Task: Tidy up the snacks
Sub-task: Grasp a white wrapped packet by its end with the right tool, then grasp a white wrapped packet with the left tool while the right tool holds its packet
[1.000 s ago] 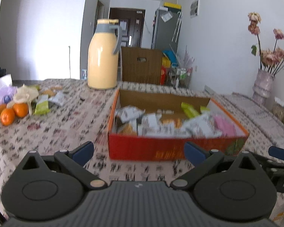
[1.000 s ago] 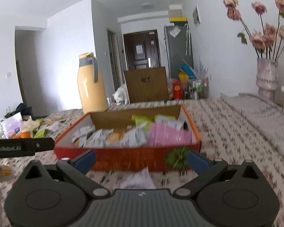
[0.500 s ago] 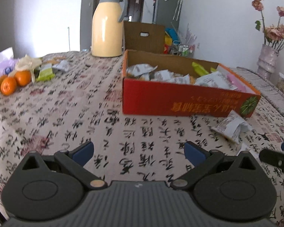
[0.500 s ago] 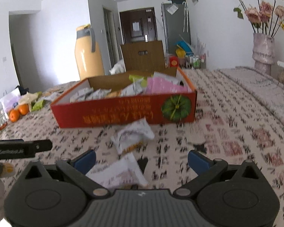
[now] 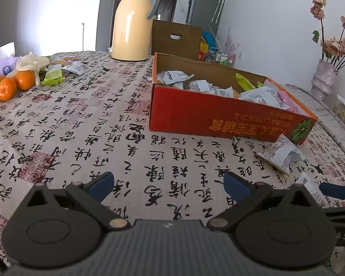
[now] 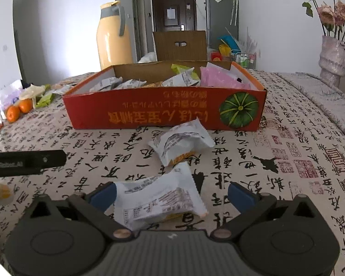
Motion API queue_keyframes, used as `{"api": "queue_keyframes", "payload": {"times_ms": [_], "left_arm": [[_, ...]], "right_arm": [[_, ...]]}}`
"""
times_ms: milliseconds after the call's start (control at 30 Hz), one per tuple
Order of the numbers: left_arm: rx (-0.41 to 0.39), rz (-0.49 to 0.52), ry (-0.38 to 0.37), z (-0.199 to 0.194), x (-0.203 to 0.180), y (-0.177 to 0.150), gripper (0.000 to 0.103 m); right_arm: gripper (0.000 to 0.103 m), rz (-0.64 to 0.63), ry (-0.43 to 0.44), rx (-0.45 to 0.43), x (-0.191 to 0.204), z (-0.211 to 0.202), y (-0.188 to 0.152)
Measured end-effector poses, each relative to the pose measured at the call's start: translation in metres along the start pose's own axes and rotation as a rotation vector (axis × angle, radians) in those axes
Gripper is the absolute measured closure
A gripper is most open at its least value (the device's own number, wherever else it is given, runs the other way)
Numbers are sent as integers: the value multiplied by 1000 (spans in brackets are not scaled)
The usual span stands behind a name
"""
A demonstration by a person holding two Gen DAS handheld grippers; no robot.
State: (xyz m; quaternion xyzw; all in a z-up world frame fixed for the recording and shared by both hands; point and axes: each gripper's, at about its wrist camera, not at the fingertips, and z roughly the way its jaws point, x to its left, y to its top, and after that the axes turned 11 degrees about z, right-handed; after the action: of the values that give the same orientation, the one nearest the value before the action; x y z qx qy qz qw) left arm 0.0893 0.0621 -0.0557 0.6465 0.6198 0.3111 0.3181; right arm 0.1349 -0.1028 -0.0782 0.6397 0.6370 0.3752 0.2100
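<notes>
A red cardboard box (image 6: 163,112) (image 5: 220,117) holding several snack packets stands on the patterned tablecloth. Two white snack packets lie in front of it: the farther packet (image 6: 180,141) (image 5: 279,155) close to the box wall, the nearer packet (image 6: 158,199) flat on the cloth between the open fingers of my right gripper (image 6: 171,194), nearer the left one. My left gripper (image 5: 169,185) is open above bare cloth, to the left of the packets. The right gripper's blue fingertip (image 5: 334,191) shows at the left wrist view's right edge.
A yellow thermos (image 5: 133,20) stands behind the box. Oranges (image 5: 12,84), a white bag and green packets (image 5: 53,77) lie at the table's far left. A vase of dried flowers (image 6: 332,56) stands at the right. A brown carton (image 6: 180,44) sits beyond the table.
Both grippers have pulled back and dropped toward the cloth. The two loose packets came into view, and the nearer one now lies between the right gripper's fingers.
</notes>
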Motion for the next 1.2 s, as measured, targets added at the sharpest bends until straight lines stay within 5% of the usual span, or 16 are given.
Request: {"api": "queue_keyframes", "payload": {"times_ms": [333, 433, 500, 600, 900, 1200], "left_arm": [[6, -10, -21, 2, 2, 0, 0], [7, -12, -24, 2, 2, 0, 0], [8, -11, -24, 2, 2, 0, 0], [7, -11, -20, 2, 1, 0, 0], [20, -4, 2, -4, -4, 6, 0], [15, 95, -36, -2, -47, 40, 0]], "right_arm": [[19, -17, -16, -2, 4, 3, -3], [34, -19, -5, -18, 4, 1, -5], [57, -17, 10, -25, 4, -2, -5], [74, 5, 51, -28, 3, -5, -5], [89, 46, 109, -78, -10, -20, -1], [89, 127, 105, -170, -51, -40, 14]]}}
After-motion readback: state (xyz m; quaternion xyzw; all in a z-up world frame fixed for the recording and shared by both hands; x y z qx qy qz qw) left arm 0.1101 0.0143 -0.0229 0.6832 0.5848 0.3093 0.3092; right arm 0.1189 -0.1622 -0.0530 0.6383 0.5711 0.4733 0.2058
